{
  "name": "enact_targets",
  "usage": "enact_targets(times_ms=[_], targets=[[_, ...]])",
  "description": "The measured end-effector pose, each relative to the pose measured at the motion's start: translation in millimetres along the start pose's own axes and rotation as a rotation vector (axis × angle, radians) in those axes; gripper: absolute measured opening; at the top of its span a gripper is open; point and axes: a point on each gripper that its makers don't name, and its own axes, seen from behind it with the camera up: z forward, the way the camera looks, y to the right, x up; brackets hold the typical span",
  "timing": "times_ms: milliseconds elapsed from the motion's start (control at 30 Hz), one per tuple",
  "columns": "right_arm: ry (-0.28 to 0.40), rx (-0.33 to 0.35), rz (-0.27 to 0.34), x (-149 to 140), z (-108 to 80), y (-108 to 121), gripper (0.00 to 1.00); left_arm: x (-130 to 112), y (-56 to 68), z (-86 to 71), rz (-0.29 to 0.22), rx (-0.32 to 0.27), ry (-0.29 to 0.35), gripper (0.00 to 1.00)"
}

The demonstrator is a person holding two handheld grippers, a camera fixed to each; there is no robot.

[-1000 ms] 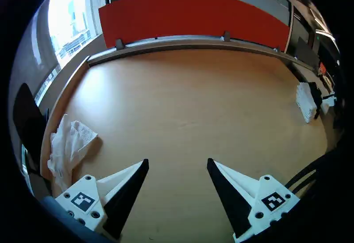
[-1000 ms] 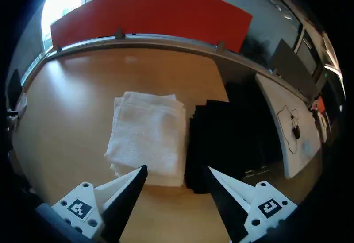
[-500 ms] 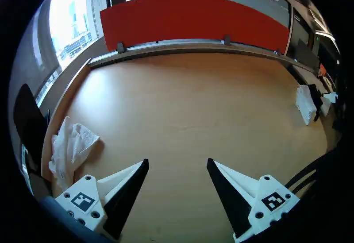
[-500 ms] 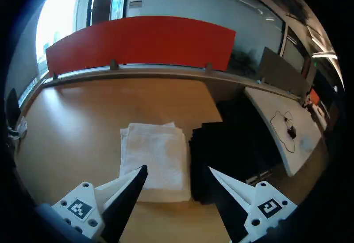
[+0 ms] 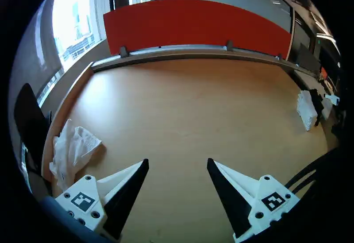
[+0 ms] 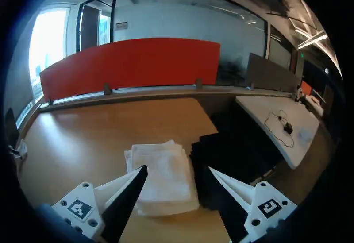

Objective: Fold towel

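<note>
Pulled back and tilted upward since a second ago, the right gripper now sees the folded towel smaller and lower between its fingers, which stand spread apart and hold nothing. This towel lies flat near the right edge of the table, its long axis running away from the gripper, its far end leaning slightly left. It is a neat white stack of several layers, just beside a black stack. The left gripper hovers over bare wood, fingers wide apart and empty. A crumpled white towel lies at the table's left edge, and a red divider lines the far side.
</note>
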Motion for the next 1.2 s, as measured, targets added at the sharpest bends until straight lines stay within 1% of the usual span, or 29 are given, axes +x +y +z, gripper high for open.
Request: enact_targets(times_ms=[200, 300, 500, 600, 767, 900, 1000, 1100, 1200], targets=[[0.067, 0.004, 0.028, 17, -4.2, -8, 0.96, 14, -4.9, -1.5, -0.002, 0.019, 0.041, 0.98], [0.105, 0.002, 0.033, 27, -8.1, -11, 0.96, 25, -8.1, -2.9, -0.001, 0.032, 0.068, 0.98], [0.17, -0.007, 0.026, 44, -14.6, -17, 0.96, 47, -13.4, -7.3, -0.023, 0.046, 0.128, 0.98], [0.2, -0.018, 0.026, 52, -17.7, -19, 0.96, 61, -16.4, -11.1, -0.031, 0.053, 0.17, 0.98], [0.246, -0.022, 0.044, 65, -24.1, -24, 0.96, 86, -20.8, -18.2, -0.042, 0.064, 0.242, 0.98], [0.287, -0.025, 0.057, 74, -30.7, -28, 0.96, 108, -25.7, -27.8, -0.057, 0.07, 0.315, 0.98], [0.315, -0.027, 0.052, 79, -35.6, -31, 0.96, 126, -32.2, -36.5, -0.064, 0.084, 0.38, 0.98], [0.325, -0.034, 0.046, 81, -37.3, -32, 0.96, 139, -38.8, -43.8, -0.074, 0.101, 0.437, 0.98], [0.332, -0.035, 0.033, 82, -37.9, -34, 0.96, 149, -44.6, -49.6, -0.088, 0.114, 0.482, 0.98]])
